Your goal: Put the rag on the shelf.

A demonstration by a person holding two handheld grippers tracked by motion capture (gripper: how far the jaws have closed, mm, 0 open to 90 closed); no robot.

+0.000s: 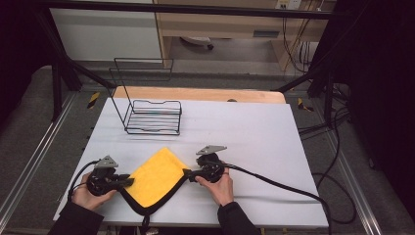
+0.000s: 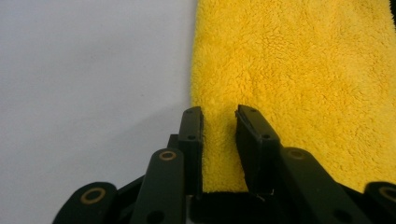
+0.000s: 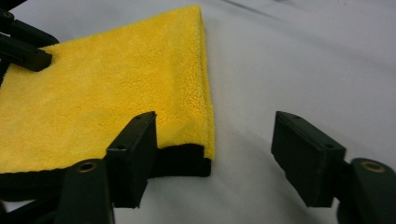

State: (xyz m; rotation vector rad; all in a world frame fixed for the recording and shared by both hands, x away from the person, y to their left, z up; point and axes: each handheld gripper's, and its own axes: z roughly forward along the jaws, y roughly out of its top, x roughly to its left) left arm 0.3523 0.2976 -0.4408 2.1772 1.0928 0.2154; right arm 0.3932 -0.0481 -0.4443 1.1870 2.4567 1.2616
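A white rectangular table [image 1: 264, 132] with a pale wooden strip along its far edge carried a folded yellow fleecy cloth [image 1: 155, 178] with black trim near its front edge, and a black wire rack [image 1: 151, 116] toward the far left.

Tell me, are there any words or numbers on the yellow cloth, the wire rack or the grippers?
None can be read: the yellow cloth, the wire rack and both grippers carry no visible writing. A small label on the cabinet behind the table is too blurred to read.
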